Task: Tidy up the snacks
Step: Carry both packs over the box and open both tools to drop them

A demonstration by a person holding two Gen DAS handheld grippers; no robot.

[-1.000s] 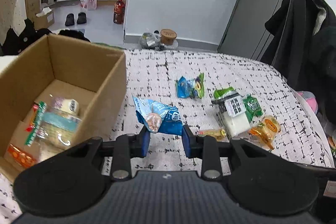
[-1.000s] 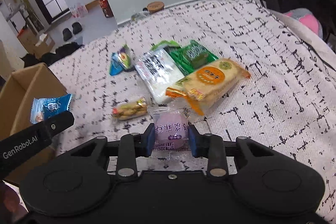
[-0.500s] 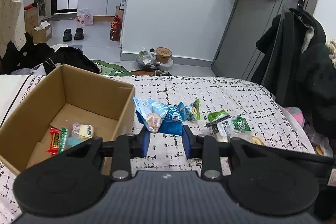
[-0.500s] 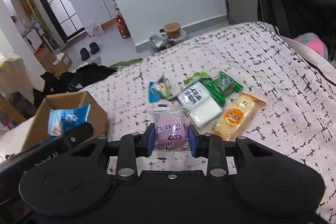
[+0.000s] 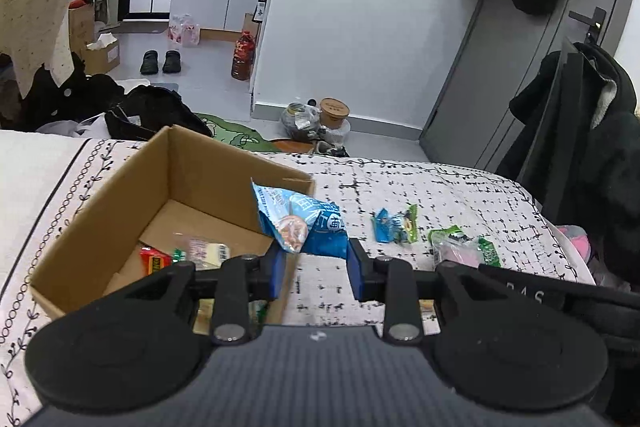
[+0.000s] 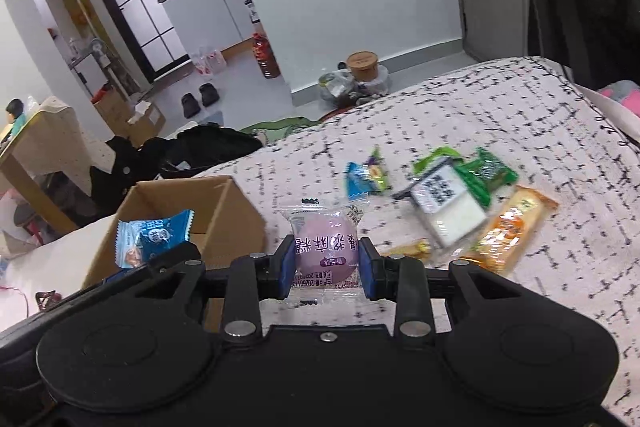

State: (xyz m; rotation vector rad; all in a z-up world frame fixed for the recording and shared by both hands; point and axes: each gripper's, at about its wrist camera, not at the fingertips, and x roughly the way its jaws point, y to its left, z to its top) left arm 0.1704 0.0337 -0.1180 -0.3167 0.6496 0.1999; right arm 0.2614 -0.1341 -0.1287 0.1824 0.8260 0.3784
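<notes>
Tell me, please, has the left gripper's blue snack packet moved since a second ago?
Yes. The blue snack packet has risen and now overlaps the cardboard box corner.

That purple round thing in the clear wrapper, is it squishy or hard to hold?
The purple bun looks soft: the right gripper holds it across its rounded middle, so it probably gives a little. Its clear wrapper is loose and glossy at the ends, so it may crinkle and slip. It seems light, since a narrow pinch carries it above the bedspread.
</notes>
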